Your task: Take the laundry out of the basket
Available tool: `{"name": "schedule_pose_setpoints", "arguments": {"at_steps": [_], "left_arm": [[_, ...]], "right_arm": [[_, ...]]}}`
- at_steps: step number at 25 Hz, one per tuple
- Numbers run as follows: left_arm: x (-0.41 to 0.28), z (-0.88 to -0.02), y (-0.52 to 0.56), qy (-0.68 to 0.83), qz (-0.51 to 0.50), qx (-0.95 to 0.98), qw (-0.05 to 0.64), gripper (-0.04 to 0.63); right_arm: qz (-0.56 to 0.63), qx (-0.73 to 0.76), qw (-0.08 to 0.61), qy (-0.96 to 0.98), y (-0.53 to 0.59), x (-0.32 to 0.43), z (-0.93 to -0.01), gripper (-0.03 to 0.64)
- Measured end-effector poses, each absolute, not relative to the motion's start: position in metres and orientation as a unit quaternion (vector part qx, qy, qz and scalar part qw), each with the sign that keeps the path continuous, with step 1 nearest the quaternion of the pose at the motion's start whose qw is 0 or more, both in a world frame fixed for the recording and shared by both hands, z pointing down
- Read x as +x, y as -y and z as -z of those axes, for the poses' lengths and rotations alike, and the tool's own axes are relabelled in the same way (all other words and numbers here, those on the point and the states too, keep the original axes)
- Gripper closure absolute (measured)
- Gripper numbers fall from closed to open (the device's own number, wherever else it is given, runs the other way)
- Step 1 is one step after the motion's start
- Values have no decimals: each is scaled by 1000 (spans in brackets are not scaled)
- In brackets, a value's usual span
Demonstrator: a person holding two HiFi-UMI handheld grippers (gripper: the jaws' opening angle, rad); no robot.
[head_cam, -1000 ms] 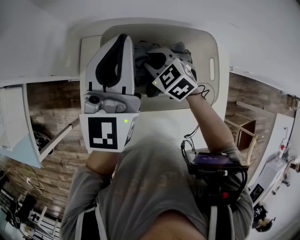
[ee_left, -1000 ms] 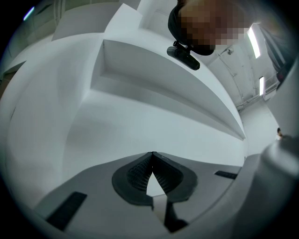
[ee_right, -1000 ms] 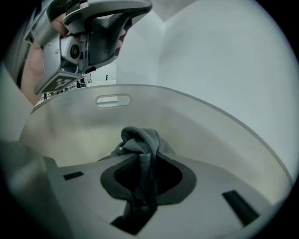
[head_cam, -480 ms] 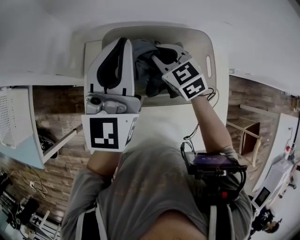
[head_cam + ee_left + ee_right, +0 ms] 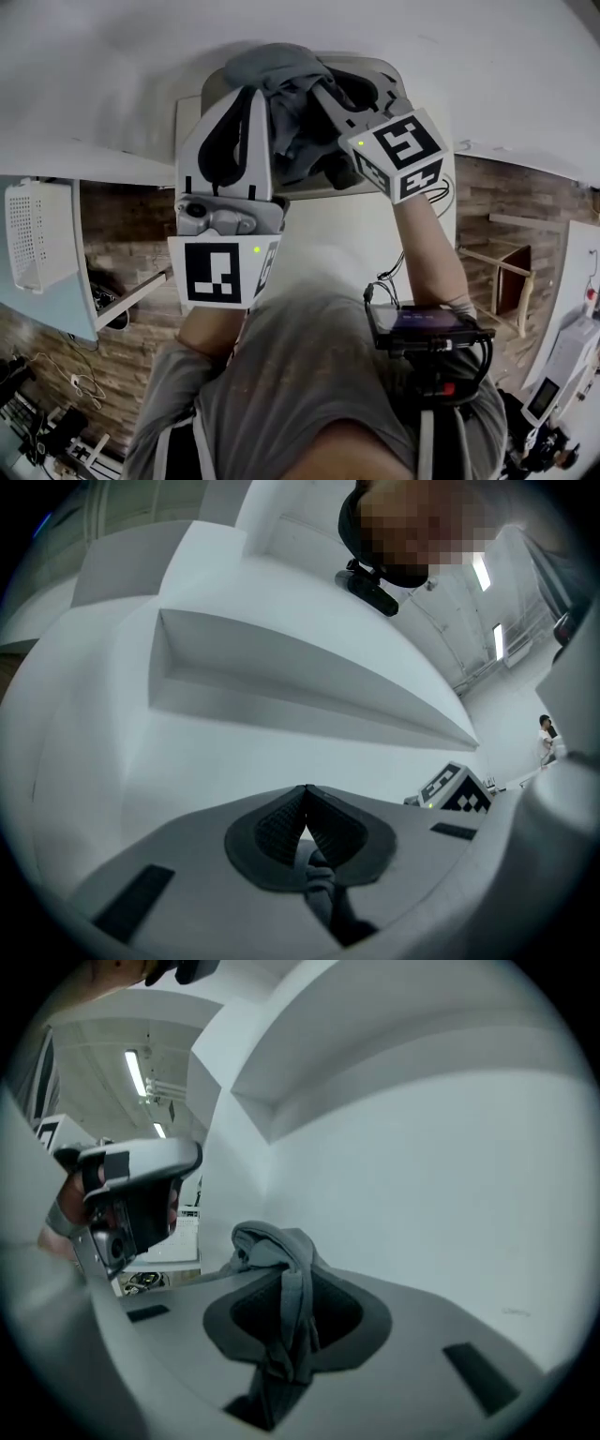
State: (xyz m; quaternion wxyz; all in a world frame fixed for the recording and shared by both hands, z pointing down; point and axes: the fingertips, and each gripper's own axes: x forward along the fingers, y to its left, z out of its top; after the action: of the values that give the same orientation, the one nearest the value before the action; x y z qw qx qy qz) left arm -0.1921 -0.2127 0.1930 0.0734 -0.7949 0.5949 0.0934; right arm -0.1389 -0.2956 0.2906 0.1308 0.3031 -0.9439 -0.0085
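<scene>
Far left in the head view: white perforated bin (image 5: 42, 220) on a pale shelf, apart from the work. Left claw (image 5: 251, 94) raised over the basket (image 5: 380, 66), its marker cube (image 5: 223, 272) low toward the person's chest. In the left gripper view the pads are together, pinching a thin fold of grey garment (image 5: 319, 883) that runs down out of the claw. Centre: the garment (image 5: 286, 70) is bunched between the two claws, lifted above the basket's rim. Part of it hangs down in front of the basket's interior; whether the lower end touches the basket, cannot tell. The basket sits on the white surface (image 5: 319, 234), against the far wall. Right: right claw (image 5: 330, 98) angled in toward the left one, cube (image 5: 403, 150) facing up. In the right gripper view its pads are clamped on a thicker twist of the same garment, which pokes out above the tips and trails below them. The person's right forearm (image 5: 427, 253) runs down from the cube.
</scene>
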Motion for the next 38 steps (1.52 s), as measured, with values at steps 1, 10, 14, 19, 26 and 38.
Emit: {"name": "schedule_pose_setpoints", "arguments": {"at_steps": [1,10,14,19,26,38], "left_arm": [[-188,-190,209,-593,-93,-796,78,588],[-164,-169,184,-586,-92,-797,112,588],[-147,-156,167,-578,-100,-801,122,588],[-107,-146,145,-559,-112,-811,131,588],[-11,-128,90,-518,-134,-830,158,588],[0,-144,106,-479,-144,-856,127,588]], "right_arm": [[12,305,117,945,293,-136,-278,551],[58,334,13,941,271,-93,-170,551],[83,351,-14,932,249,-65,-129,551],[107,377,-36,919,218,-13,-96,552],[144,414,-70,896,145,91,-59,552],[147,459,-39,875,139,108,-70,552]]}}
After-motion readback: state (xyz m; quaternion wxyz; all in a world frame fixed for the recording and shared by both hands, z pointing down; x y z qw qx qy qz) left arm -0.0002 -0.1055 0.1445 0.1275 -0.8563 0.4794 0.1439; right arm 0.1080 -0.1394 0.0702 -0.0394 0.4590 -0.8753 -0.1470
